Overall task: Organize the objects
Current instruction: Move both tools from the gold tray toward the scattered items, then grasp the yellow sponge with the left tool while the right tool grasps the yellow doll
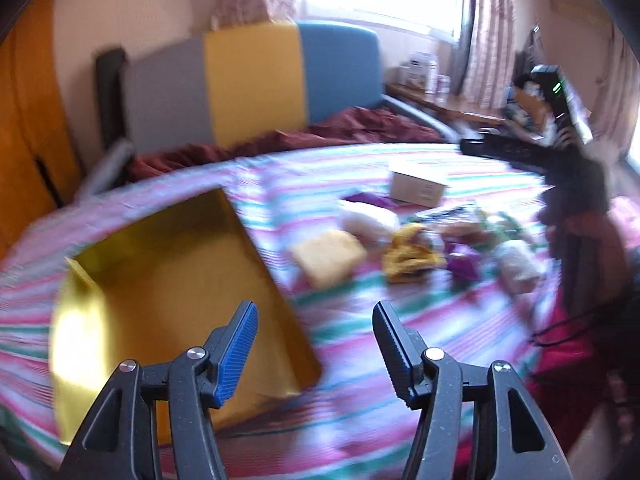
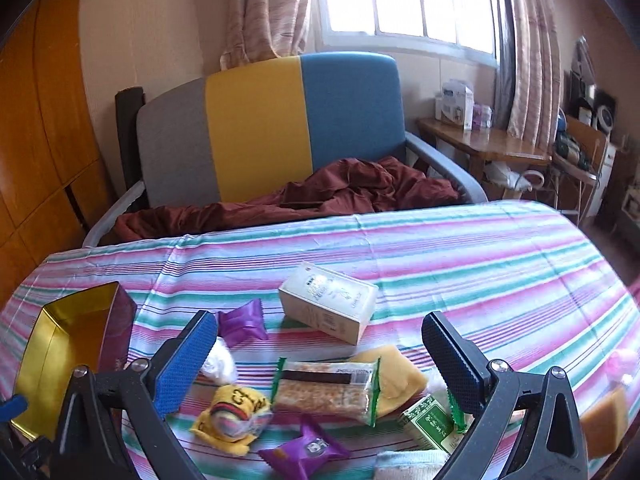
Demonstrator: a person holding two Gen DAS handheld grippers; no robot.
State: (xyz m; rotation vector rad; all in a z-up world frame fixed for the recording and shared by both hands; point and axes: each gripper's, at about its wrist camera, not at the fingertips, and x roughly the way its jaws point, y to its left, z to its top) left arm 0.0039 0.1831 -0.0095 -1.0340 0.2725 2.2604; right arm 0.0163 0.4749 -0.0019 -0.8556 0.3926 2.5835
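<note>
Clearly both tongs angle down over the striped bedsheet, jaws apart and gripping nothing: left gripper beside the gold-lined box, right gripper above a clear-wrapped snack bar lying among purple packets.

Left gripper: I have its jaws parted, nothing between the pads, pointing forward and down. Right gripper: jaws spread wide, empty, also angled down. From the left view, right gripper sits far right, blurred.
</note>
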